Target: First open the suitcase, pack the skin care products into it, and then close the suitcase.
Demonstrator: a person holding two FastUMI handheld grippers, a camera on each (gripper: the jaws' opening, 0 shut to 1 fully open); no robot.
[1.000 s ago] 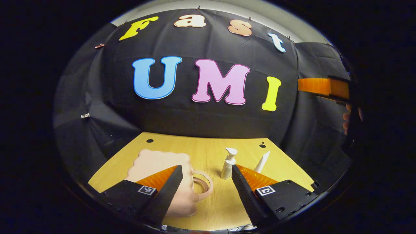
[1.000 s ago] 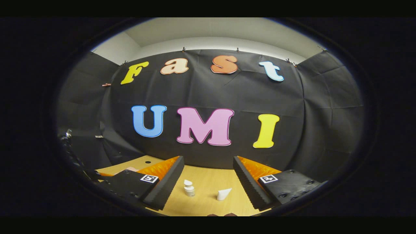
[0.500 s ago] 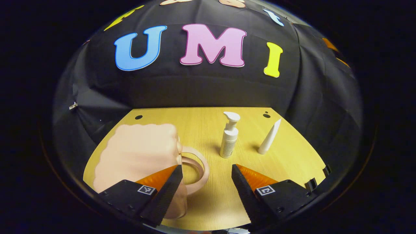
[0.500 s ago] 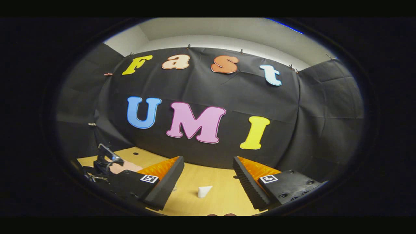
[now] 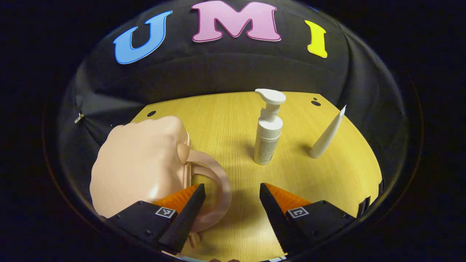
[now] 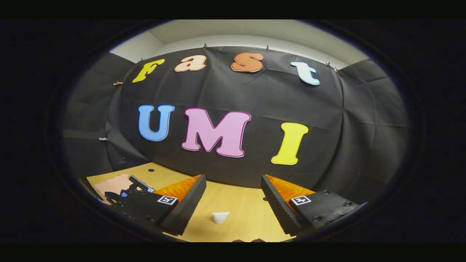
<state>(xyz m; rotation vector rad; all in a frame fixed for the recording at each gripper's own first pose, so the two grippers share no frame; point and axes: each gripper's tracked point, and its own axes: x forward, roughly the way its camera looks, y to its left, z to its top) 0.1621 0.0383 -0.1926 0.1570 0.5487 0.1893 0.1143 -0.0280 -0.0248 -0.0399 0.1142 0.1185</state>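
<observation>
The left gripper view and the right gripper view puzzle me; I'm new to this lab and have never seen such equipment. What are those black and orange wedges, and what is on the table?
The wedges are the two fingers of a hand-held gripper; a person carries one in each hand, and a fisheye camera rides on each, looking forward along its fingers. In the left gripper view, the left gripper is open and holds nothing. It hangs over a wooden table, near the looped handle of a small pink suitcase, which is closed. Beyond stand a white pump bottle and a white tube, the skin care products to pack. In the right gripper view, the right gripper is also open and empty, aimed mostly at the booth's wall, with the tube below between its fingers.
</observation>
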